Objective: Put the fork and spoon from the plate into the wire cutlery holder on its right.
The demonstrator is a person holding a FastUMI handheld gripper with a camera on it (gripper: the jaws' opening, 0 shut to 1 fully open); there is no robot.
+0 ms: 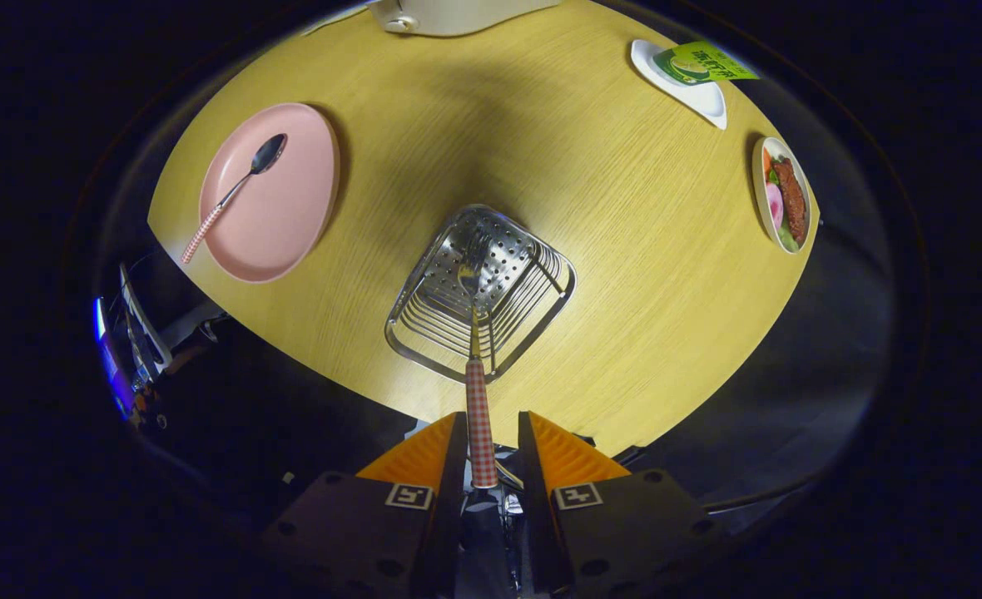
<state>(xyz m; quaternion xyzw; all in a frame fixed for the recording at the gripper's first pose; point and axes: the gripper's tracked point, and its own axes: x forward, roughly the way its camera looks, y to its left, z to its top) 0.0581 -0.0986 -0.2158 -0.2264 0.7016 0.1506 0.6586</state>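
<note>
Fork (479, 366) hangs tines-down inside the wire cutlery holder (424, 333), its checked handle running straight back between the fingers of the gripper (491, 445), which flank it narrowly, contact unclear; spoon (237, 193) lies on the pink plate (291, 216), far left.

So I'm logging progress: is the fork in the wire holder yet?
In: the fork stands head-down inside the wire holder, its checked handle sticking out between the gripper fingers, which look slightly apart.

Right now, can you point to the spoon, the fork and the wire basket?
spoon (267, 154), gripper view, on its bowl.
fork (479, 416), gripper view, on its checked handle between the fingers.
holder (541, 320), gripper view, on its wire side.
</note>
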